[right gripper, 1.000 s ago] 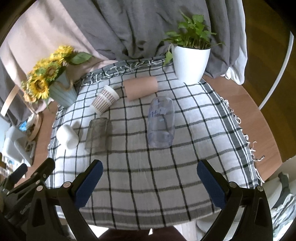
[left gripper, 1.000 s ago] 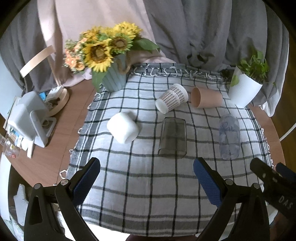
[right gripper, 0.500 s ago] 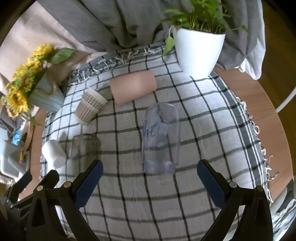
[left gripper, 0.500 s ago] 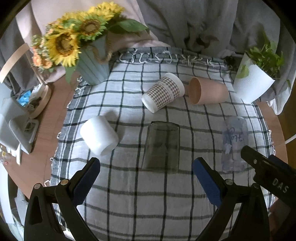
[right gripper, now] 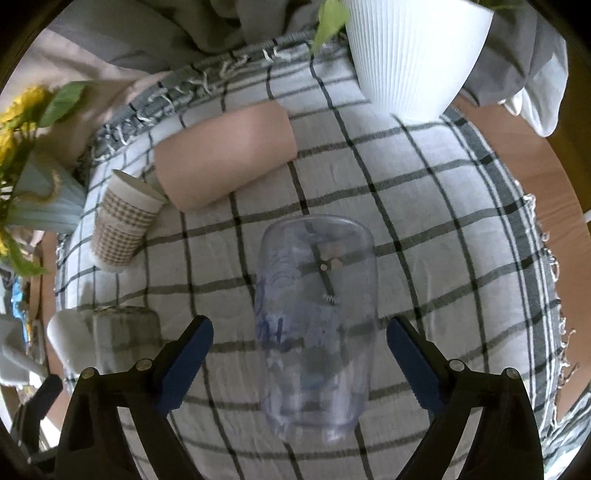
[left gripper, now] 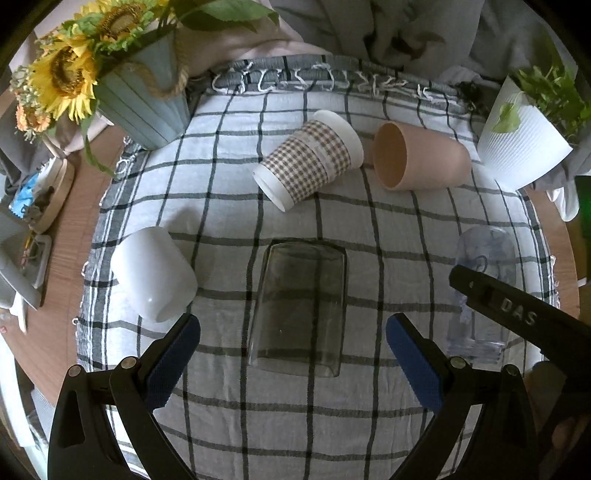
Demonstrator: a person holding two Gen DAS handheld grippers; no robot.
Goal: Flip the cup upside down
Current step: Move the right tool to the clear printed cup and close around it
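Clear plastic cup [right gripper: 314, 325] on side, blue print.

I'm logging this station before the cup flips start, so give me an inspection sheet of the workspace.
Surface: checked cloth over a round wooden table.
Job's things: smoky glass, clear plastic cup, white mug, checked paper cup, pink cup, all on their sides.
Clutter: sunflower vase, white plant pot.
Grippers: left gripper open around the smoky glass; right gripper open around the clear plastic cup.
Cables: nothing seen.
Surroundings: grey drapes.
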